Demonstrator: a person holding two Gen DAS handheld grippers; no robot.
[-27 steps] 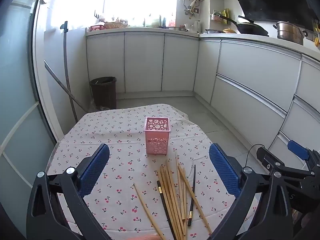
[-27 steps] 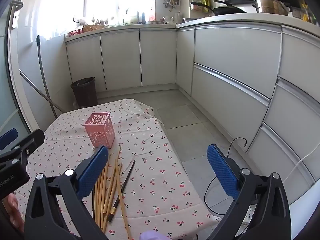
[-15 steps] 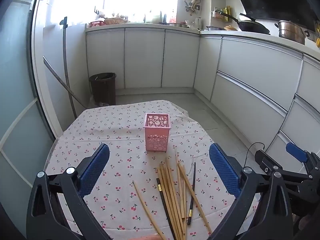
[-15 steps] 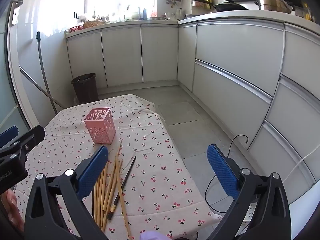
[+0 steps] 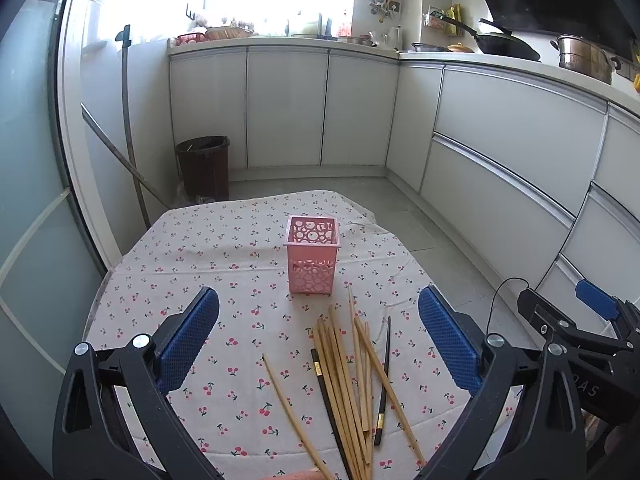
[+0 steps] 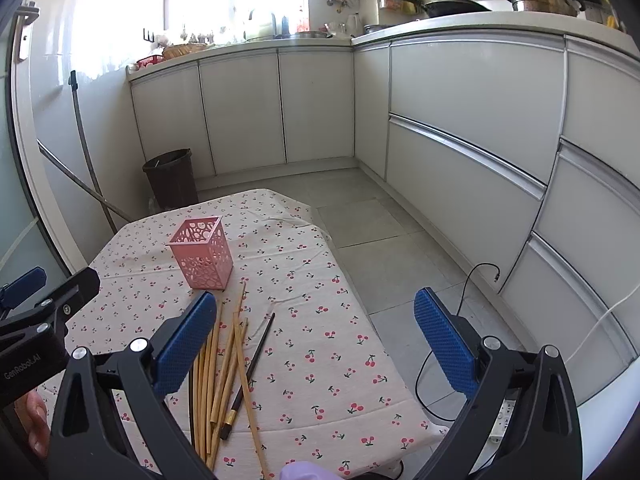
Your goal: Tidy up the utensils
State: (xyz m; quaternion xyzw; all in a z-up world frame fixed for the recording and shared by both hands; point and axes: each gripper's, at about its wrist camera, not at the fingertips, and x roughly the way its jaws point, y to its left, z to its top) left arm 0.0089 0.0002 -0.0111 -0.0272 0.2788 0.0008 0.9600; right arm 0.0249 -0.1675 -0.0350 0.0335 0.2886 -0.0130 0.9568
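Note:
A pink perforated holder [image 5: 313, 256] stands upright on a cherry-print tablecloth [image 5: 224, 256]; it also shows in the right wrist view [image 6: 201, 253]. Several wooden chopsticks [image 5: 344, 376] and two dark ones [image 5: 383, 380] lie loose in front of it; the right wrist view shows the pile [image 6: 224, 368] too. My left gripper [image 5: 318, 338] is open and empty, above the pile. My right gripper [image 6: 310, 338] is open and empty, over the table's right part, right of the pile.
White kitchen cabinets [image 5: 512, 148] run along the back and right. A dark bin [image 5: 204, 166] and a leaning pole [image 5: 128, 120] stand behind the table. A black cable [image 6: 448, 344] lies on the floor right of the table [image 6: 360, 384].
Both grippers have shifted slightly; the holder and chopsticks sit a little differently in view. Nothing on the table has moved. Both grippers stay open.

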